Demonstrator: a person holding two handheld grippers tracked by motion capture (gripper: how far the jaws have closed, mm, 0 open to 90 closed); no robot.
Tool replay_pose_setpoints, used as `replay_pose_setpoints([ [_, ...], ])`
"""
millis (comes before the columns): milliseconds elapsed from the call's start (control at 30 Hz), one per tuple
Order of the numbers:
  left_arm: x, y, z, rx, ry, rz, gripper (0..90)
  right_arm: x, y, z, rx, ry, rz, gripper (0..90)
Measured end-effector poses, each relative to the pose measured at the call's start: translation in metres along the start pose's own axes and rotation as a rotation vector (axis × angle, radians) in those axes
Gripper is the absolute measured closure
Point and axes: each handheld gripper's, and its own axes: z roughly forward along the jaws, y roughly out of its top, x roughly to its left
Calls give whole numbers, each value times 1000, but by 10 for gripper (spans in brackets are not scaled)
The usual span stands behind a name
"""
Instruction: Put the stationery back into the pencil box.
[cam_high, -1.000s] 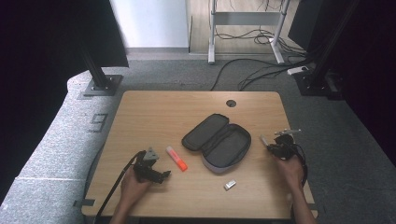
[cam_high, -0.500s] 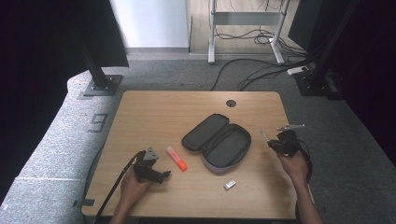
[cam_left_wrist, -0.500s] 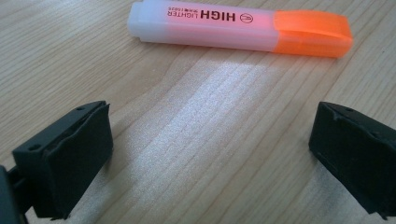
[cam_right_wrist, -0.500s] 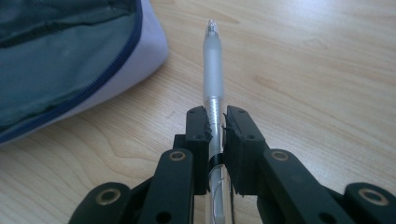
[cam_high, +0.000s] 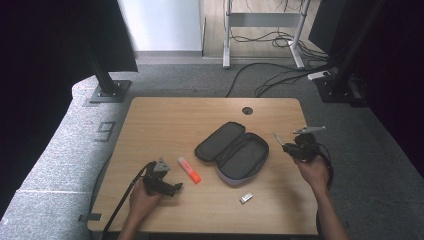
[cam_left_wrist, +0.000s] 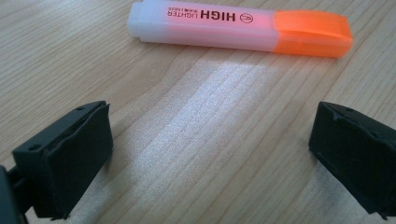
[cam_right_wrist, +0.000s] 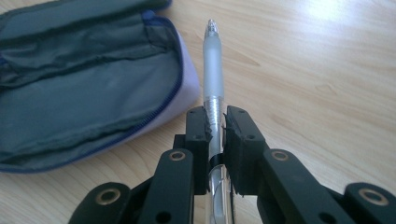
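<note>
Presently on the worktop (cam_high: 165, 120), itemised:

Right tool (cam_right_wrist: 216, 122): jaws closed tight on a pen (cam_right_wrist: 212, 70), clear-bodied with a frosted grip, gripped across its barrel; the tip projects forward beyond the jaws. From the high view this tool (cam_high: 288, 147) sits near the right edge of the worktop, raised in the person's right hand (cam_high: 313, 170), the pen (cam_high: 278, 139) angled towards the case.

Left tool (cam_left_wrist: 210, 149): jaws spread wide, nothing between them, bare wood beneath. From the high view it (cam_high: 175, 187) lies low near the front-left corner, held by the left hand (cam_high: 142, 197), with its cable trailing off the front edge.

Highlighter (cam_left_wrist: 240, 28): orange cap, pale translucent body, printed "HIGH LIGHTER". It lies flat just ahead of the left tool's jaws, crosswise to them and not touching either. From the high view it (cam_high: 189, 169) lies between the left tool and the case, towards the front edge.

Pencil case (cam_high: 232, 152): dark fabric, zip-around, opened flat into two halves, at mid-worktop. Its grey lining and blue zip show in the right gripper view (cam_right_wrist: 88, 79), just beside the pen.

Small pale block (cam_high: 245, 198): lies by the front edge, just in front of the case; what it is cannot be told.

Round cable hole (cam_high: 247, 110): near the rear edge.
</note>
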Motion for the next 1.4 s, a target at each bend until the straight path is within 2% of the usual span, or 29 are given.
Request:
replay_pose_setpoints([
  [33,0,0,0,2,0,2,0,4,5,0,-3,1,-16,786],
  [400,0,0,0,2,0,1,0,20,25,1,-15,24,-51,787],
  [700,0,0,0,2,0,2,0,37,40,9,-20,44,-93,787],
  [1400,0,0,0,2,0,2,0,73,55,39,-5,110,-160,786],
])
